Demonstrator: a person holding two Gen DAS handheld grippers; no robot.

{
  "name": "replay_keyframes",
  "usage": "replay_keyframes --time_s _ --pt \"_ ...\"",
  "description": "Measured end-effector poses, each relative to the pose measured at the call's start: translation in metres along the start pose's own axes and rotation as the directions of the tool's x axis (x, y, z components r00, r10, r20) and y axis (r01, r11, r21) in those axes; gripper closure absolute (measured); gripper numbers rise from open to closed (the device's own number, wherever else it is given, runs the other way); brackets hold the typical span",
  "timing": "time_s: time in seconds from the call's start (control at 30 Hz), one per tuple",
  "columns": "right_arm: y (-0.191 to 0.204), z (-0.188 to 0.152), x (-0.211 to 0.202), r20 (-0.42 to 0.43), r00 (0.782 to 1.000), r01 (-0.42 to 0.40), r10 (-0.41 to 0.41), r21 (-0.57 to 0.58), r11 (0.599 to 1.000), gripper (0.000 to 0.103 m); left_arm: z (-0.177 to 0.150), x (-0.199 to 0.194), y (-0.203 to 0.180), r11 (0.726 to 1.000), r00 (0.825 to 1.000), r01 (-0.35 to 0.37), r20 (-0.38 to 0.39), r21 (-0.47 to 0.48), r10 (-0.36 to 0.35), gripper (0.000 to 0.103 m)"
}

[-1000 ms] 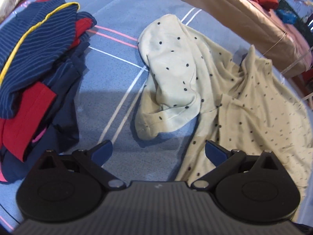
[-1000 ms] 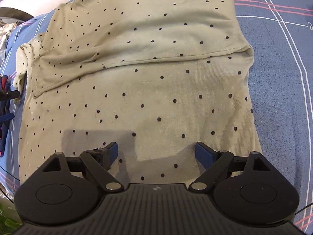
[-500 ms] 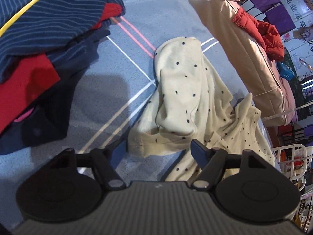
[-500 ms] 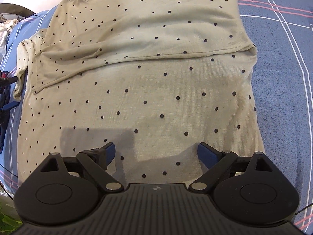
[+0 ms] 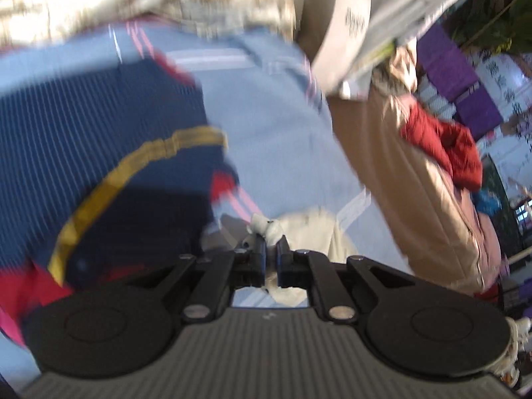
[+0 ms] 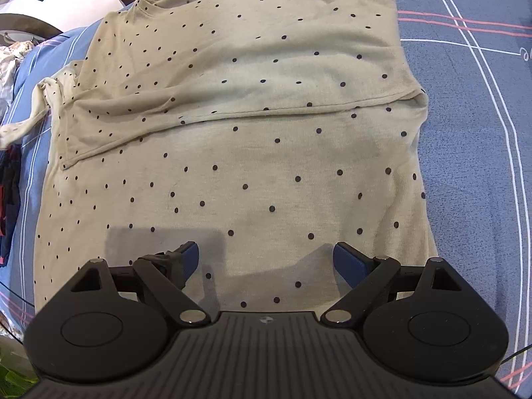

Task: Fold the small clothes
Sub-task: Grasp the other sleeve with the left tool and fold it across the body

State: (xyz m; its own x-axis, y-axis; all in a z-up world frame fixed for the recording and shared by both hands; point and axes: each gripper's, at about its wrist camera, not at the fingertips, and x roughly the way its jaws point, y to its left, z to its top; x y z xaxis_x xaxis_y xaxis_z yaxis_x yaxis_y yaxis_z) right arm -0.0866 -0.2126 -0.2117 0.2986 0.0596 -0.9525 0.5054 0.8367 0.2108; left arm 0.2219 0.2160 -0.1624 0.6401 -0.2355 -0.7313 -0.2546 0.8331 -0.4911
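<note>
Gripping a bunched end of the cream polka-dot shirt (image 5: 301,229), our left claw (image 5: 272,256) has its blue pads pinched nearly together on the pale fabric, which pokes out just past the tips and hangs below them. That view is badly smeared. At 9 o'clock of the claw lies a navy striped garment (image 5: 83,133) with a yellow band, red cloth showing at its lower edge. The blue bedsheet (image 5: 272,126) with pink and white lines fills the centre, and a tan cushion (image 5: 429,206) with a red garment (image 5: 442,146) on top runs along 3 o'clock.

From the right wrist view we see the shirt (image 6: 252,139) spread mostly flat on the bedsheet (image 6: 472,139), neckline toward 12 o'clock, with an upper panel folded down so its hem crosses the middle from 9 to 3 o'clock. One sleeve (image 6: 23,123) is drawn out in a thin twist toward 9 o'clock, off the shirt's edge. Our right claw (image 6: 266,259) is released, fingers spread wide, above the shirt's lower part near 6 o'clock, with nothing between the pads; we cannot tell whether the tips touch the cloth. A white box (image 6: 56,0) printed "David B" sits at 11 o'clock beyond the bed.
</note>
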Motion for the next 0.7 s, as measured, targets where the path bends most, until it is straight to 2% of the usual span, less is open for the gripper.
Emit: replay_keyframes --time_s 0.13,0.2,0.27,0.33,0.4,0.5,0.57,0.6,0.63,0.7 --pt "-0.001 0.000 0.000 -0.002 1.000 -0.016 0.016 0.020 1.000 0.000 0.053 -0.039 -0.007 0.995 0.989 -0.052 0.142 0.085 0.040 0.098" --pt "-0.001 0.000 0.001 -0.001 1.000 -0.023 0.023 0.024 0.999 0.000 0.068 -0.053 -0.010 0.994 0.984 -0.052 0.176 0.098 0.034 0.098" --pt "0.000 0.000 0.002 -0.001 1.000 -0.027 0.027 0.025 0.999 0.000 0.073 -0.061 -0.018 0.993 0.984 -0.031 0.179 0.113 0.010 0.098" --pt "0.001 0.001 0.002 0.000 0.999 -0.035 0.035 0.024 0.999 0.000 0.063 -0.065 -0.036 0.985 0.987 0.005 0.160 0.172 -0.033 0.098" --pt "0.002 0.001 0.003 0.000 0.999 -0.038 0.038 0.023 0.999 0.000 0.040 -0.060 -0.058 0.972 0.990 0.069 0.101 0.226 -0.094 0.098" --pt "0.003 0.003 0.001 0.007 0.999 -0.043 0.043 0.015 0.999 0.000 -0.014 -0.045 -0.105 0.921 0.980 0.198 -0.041 0.336 -0.196 0.098" --pt "0.002 0.004 -0.002 0.016 0.999 -0.040 0.040 0.012 0.999 0.000 -0.059 -0.031 -0.142 0.868 0.957 0.288 -0.158 0.404 -0.244 0.098" --pt "0.000 0.004 -0.004 0.021 0.999 -0.038 0.038 0.012 0.999 0.000 -0.082 -0.025 -0.159 0.843 0.935 0.346 -0.226 0.413 -0.273 0.098" --pt "-0.002 0.006 -0.007 0.029 0.999 -0.033 0.033 0.013 0.999 0.000 -0.105 -0.019 -0.175 0.813 0.907 0.403 -0.298 0.420 -0.296 0.097" --pt "-0.010 0.008 -0.014 0.052 0.999 -0.015 0.014 0.025 1.000 0.000 -0.160 -0.010 -0.206 0.736 0.848 0.502 -0.425 0.455 -0.315 0.096"
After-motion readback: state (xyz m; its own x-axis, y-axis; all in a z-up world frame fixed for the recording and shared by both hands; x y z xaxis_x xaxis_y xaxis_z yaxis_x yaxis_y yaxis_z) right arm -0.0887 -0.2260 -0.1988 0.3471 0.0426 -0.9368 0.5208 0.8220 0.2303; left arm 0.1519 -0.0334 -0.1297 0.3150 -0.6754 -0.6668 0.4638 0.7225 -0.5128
